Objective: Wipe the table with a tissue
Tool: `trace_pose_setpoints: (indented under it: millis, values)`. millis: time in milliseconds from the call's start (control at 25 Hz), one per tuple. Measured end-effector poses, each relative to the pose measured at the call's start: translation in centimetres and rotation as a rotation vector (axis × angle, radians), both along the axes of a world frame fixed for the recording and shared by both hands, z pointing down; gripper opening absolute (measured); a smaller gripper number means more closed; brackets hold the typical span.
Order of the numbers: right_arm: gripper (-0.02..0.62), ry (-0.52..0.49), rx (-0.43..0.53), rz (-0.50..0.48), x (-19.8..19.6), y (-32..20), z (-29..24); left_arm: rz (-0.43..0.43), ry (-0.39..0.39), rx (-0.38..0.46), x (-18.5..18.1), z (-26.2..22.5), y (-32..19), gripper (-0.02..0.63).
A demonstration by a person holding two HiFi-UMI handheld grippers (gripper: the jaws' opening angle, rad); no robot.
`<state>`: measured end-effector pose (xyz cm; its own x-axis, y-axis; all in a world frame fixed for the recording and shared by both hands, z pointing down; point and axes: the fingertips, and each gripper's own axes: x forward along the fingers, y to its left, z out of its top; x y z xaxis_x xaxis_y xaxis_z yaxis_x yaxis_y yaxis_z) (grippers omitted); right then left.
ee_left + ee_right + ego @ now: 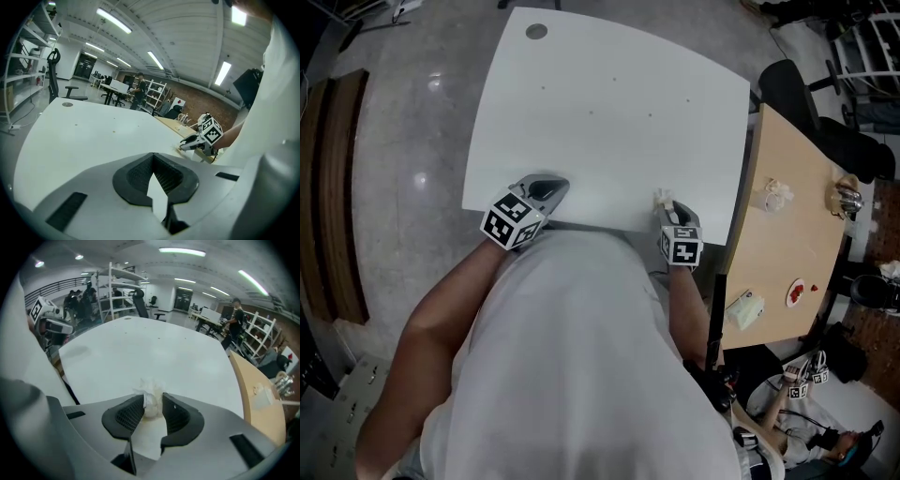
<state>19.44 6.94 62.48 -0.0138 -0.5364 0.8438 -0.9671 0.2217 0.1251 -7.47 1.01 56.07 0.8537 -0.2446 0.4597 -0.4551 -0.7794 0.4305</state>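
Observation:
A white table [609, 103] fills the middle of the head view. My right gripper [667, 208] is near the table's front edge, right of centre, shut on a crumpled white tissue [662, 198]. In the right gripper view the tissue [151, 395] is pinched between the two dark pads [126, 414] and sticks out past the tips over the table [150, 352]. My left gripper [551, 186] rests at the front edge on the left. Its jaws meet at the tip with nothing between them [153, 159]. From the left gripper view the right gripper [199, 138] shows further along the edge.
A wooden table [787, 253] adjoins on the right, with a crumpled tissue [776, 195], a tissue pack [744, 309] and a metal object [848, 199] on it. A black chair [792, 89] stands behind it. The white table has a round grommet [536, 31] at its far corner.

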Motion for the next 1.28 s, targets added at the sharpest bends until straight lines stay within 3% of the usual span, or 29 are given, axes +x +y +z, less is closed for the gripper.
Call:
trace_pose_setpoints:
  millis: [160, 280, 440, 640, 880, 1280]
  values:
    - [0.118, 0.008, 0.029, 0.169, 2.9, 1.6, -0.2, 0.034, 0.004, 0.005, -0.1, 0.2, 0.2, 0.005]
    - [0.118, 0.039, 0.025, 0.228, 4.0, 3.4, -0.2, 0.059, 0.005, 0.007, -0.2, 0.2, 0.7, 0.005]
    - [0.118, 0.009, 0.062, 0.28, 3.8, 4.6, -0.2, 0.068, 0.008, 0.008, -0.5, 0.4, 1.0, 0.005]
    - [0.118, -0.018, 0.113, 0.222, 2.1, 3.4, -0.3, 0.056, 0.0, 0.009, -0.9, 0.5, 1.1, 0.005]
    - [0.119, -0.041, 0.168, 0.077, 0.2, -0.4, -0.8, 0.011, -0.027, 0.011, -1.3, 0.6, 0.9, 0.005]
    - [0.12, -0.065, 0.197, -0.042, 2.1, -7.9, -1.1, -0.093, -0.08, 0.007, -1.4, 0.0, 0.3, 0.005]
